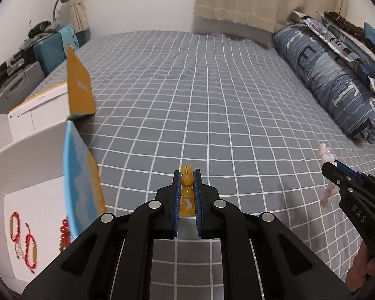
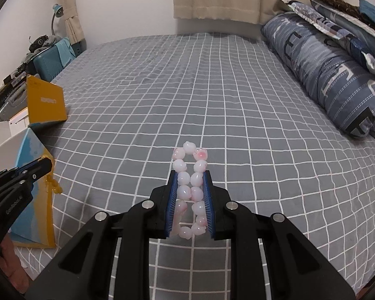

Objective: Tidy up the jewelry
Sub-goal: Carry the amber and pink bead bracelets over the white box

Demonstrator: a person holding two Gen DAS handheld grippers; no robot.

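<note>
My left gripper (image 1: 186, 175) is shut on a yellow bead bracelet (image 1: 187, 180), held above the grey checked bedsheet. My right gripper (image 2: 190, 175) is shut on a pink and white bead bracelet (image 2: 190, 175), also above the sheet. In the left wrist view the right gripper (image 1: 331, 168) shows at the right with the pink bracelet (image 1: 325, 156) in it. In the right wrist view the left gripper (image 2: 46, 163) shows at the left with yellow beads (image 2: 55, 186) hanging below it. An open white box (image 1: 17, 175) at the left holds two red cord bracelets (image 1: 15, 227) and a red bead bracelet (image 1: 65, 235).
The open box's blue and yellow lid (image 1: 81, 175) stands upright beside my left gripper. A second white box with a yellow lid (image 1: 80, 85) lies behind it. A rolled blue duvet (image 1: 332, 80) lies along the bed's right side. Suitcases (image 1: 50, 52) stand beyond the left edge.
</note>
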